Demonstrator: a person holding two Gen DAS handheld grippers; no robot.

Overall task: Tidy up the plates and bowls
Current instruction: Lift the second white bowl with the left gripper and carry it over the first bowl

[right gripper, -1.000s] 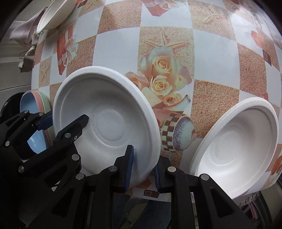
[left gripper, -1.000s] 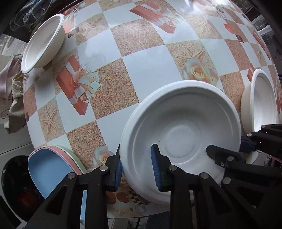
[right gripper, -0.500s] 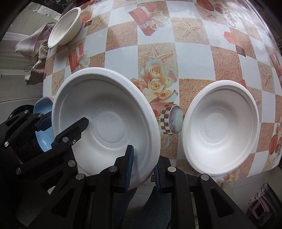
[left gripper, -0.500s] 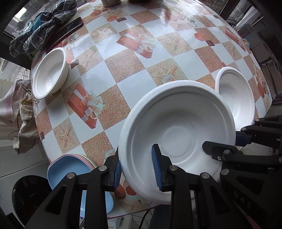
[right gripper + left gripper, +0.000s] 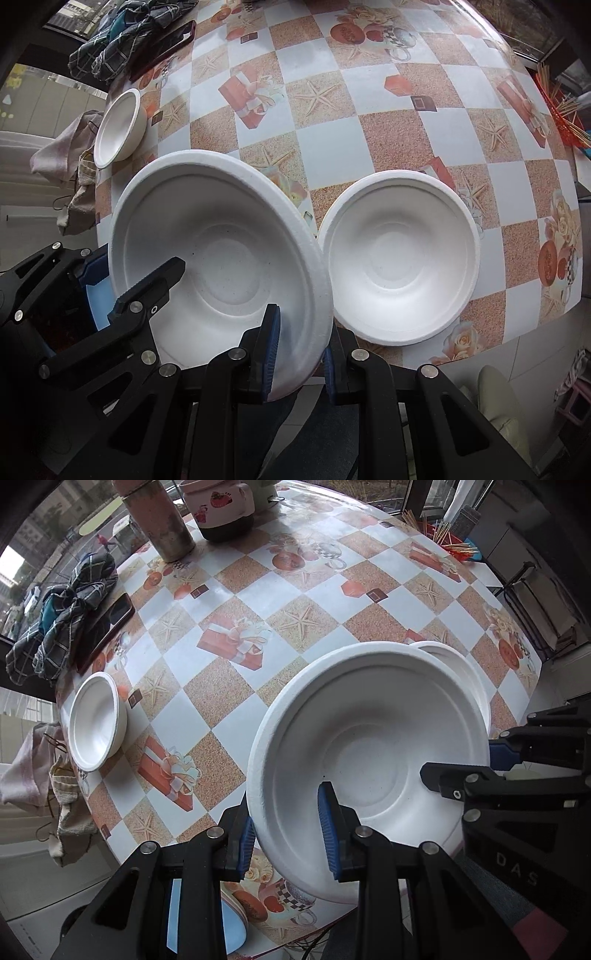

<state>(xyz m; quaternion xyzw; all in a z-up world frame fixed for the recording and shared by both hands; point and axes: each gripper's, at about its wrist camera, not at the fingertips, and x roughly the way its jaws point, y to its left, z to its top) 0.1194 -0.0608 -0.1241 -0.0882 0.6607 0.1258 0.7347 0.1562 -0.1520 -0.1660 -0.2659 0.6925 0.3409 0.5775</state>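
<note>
Both the left gripper (image 5: 287,840) and right gripper (image 5: 301,350) are clamped on one white bowl (image 5: 221,258) held above the table (image 5: 369,122), so stacking seems barely begun: a second bowl (image 5: 400,254) near the front edge and a small bowl (image 5: 118,127) at the left edge sit apart.

The checkered tabletop (image 5: 236,686) bears a small white bowl (image 5: 96,726) far left of the left tool (image 5: 286,843), a second bowl (image 5: 400,254) right of the right tool (image 5: 301,358), and a phone (image 5: 110,624) beyond

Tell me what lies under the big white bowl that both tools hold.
Under the big white bowl shows patterned tablecloth and blue plate edge. The rest beneath is covered.
</note>
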